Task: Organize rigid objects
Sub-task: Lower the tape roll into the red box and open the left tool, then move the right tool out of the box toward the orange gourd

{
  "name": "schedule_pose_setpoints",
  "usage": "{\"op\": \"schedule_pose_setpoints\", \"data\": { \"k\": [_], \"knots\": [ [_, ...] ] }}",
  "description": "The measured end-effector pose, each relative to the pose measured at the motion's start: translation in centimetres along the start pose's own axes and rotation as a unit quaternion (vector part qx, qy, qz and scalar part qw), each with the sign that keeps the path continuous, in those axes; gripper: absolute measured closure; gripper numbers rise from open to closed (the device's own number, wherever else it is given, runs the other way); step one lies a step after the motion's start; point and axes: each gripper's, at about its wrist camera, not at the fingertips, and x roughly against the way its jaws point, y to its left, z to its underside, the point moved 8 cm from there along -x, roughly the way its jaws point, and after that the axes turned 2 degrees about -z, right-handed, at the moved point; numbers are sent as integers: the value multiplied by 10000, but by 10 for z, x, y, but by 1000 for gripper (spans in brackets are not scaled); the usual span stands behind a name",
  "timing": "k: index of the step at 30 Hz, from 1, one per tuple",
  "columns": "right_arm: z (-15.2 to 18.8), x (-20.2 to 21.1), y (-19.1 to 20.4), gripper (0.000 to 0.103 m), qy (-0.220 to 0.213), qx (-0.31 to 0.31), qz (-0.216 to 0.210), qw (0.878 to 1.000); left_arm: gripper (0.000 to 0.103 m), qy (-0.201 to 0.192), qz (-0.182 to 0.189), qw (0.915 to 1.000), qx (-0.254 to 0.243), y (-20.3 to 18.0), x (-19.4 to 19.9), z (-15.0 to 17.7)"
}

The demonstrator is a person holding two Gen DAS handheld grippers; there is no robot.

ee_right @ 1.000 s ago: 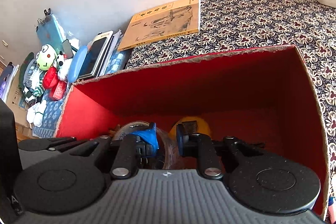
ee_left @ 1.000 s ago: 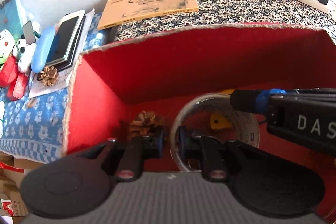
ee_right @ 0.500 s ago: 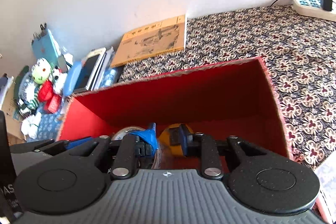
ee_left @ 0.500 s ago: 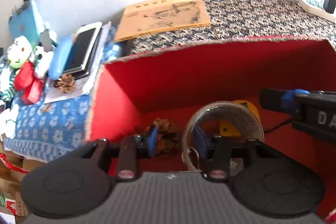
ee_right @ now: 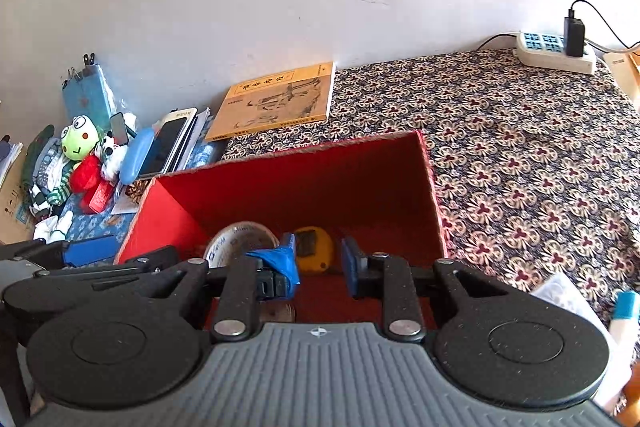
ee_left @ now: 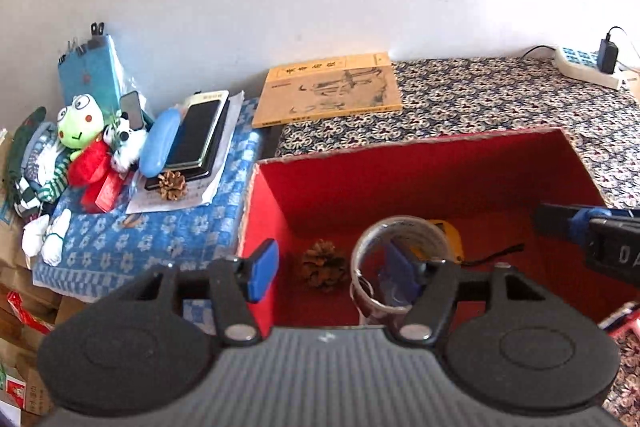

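A yellow book [ee_right: 276, 101] lay flat by the wall on the patterned cloth [ee_right: 520, 155]. A power strip [ee_right: 554, 51] sat at the far right. A green frog toy [ee_left: 78, 123] rested beside a blue case [ee_left: 160, 143].

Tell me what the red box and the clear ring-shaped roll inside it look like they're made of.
The red open-topped box looks like cardboard with a matte red lining: its cut rim shows a raw brownish, fibrous edge. The clear ring-shaped roll appears to be glossy plastic packing tape, see-through, with a pale inner core; that core's material is unclear.
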Motion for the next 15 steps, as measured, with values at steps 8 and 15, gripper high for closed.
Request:
{"op": "schedule_pose_setpoints", "data": {
  "k": [8, 15],
  "knots": [
    [14, 30, -13, 95, -46, 49, -51, 10000, 33, 52, 58, 9999, -96, -20, 28, 16],
    [25, 53, -33, 95, 55, 204, -140, 9997, 31, 59, -65, 9999, -141, -45, 54, 30]
  ]
}}
